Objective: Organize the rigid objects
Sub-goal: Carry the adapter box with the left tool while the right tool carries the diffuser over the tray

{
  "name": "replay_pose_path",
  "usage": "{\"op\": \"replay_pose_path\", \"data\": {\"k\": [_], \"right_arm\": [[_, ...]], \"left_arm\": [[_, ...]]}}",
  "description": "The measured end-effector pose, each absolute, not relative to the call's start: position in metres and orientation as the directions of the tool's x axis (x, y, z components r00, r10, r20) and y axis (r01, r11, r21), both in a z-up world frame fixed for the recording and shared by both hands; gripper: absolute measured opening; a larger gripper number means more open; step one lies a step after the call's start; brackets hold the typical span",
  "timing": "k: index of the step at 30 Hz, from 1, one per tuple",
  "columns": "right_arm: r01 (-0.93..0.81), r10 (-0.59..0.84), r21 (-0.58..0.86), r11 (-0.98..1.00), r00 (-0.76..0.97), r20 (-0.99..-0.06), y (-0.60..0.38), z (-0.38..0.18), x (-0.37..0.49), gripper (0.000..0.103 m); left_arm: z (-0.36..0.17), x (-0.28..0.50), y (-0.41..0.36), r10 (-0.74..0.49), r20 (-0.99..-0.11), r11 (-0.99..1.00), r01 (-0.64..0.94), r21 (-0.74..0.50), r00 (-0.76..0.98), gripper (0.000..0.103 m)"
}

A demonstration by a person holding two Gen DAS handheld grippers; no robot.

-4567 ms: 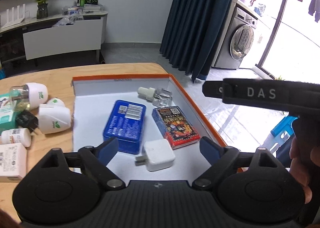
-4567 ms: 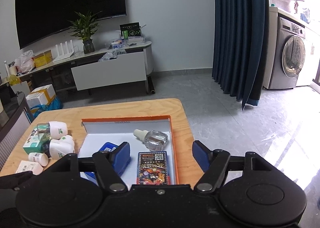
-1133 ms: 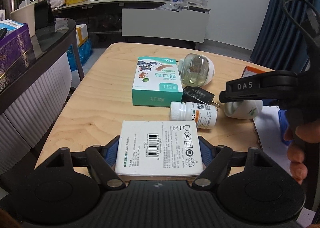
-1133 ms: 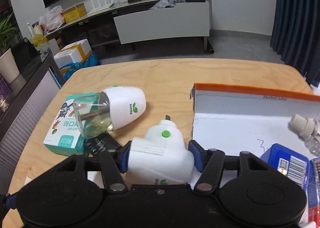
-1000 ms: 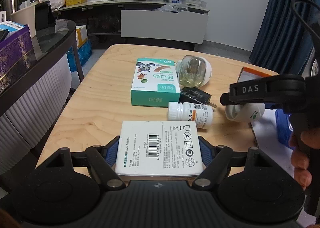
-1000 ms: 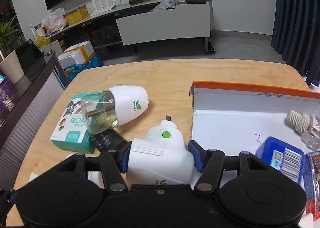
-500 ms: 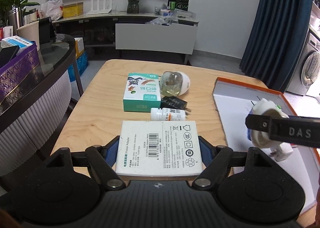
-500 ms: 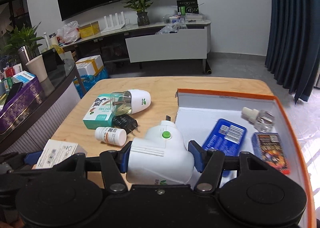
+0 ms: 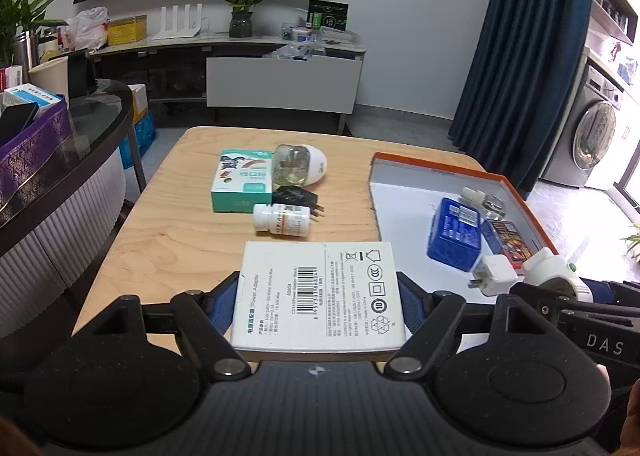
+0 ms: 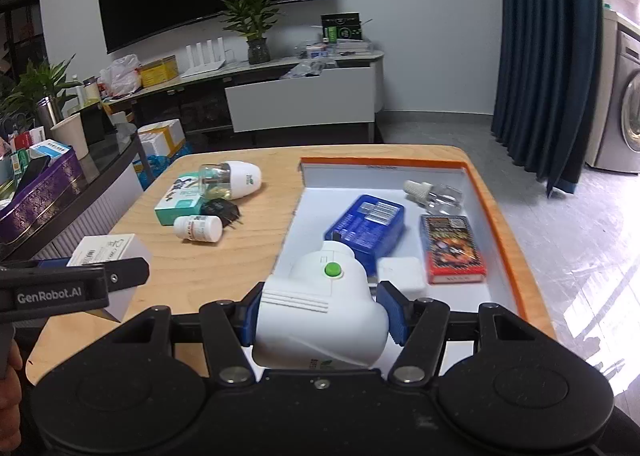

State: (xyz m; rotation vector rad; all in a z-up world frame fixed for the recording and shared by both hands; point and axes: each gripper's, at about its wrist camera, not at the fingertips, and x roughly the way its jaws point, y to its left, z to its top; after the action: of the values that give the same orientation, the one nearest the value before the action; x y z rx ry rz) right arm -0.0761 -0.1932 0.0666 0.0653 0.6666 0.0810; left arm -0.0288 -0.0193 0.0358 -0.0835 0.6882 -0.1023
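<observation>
My left gripper is shut on a flat white power adapter box, held above the near left of the wooden table; the box also shows in the right wrist view. My right gripper is shut on a white plug-in vaporizer with a green button, held over the near end of the orange-rimmed white tray. The vaporizer also shows in the left wrist view. In the tray lie a blue tin, a red card box, a white charger and a clear refill bottle.
On the table left of the tray lie a green box, a second vaporizer with a bottle, a black plug and a white pill bottle. A dark glass counter stands to the left.
Both grippers have lifted and pulled back with their objects. The right gripper has carried the vaporizer to the right, over the near end of the tray.
</observation>
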Motion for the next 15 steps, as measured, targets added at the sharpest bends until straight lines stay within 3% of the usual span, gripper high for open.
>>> {"op": "replay_pose_path", "data": {"k": [15], "right_arm": [[0.076, -0.018, 0.075, 0.994, 0.811, -0.585, -0.244, 0.066, -0.1, 0.07]], "left_arm": [[0.037, -0.033, -0.074, -0.233, -0.612, 0.972, 0.19, -0.136, 0.756, 0.079]]}}
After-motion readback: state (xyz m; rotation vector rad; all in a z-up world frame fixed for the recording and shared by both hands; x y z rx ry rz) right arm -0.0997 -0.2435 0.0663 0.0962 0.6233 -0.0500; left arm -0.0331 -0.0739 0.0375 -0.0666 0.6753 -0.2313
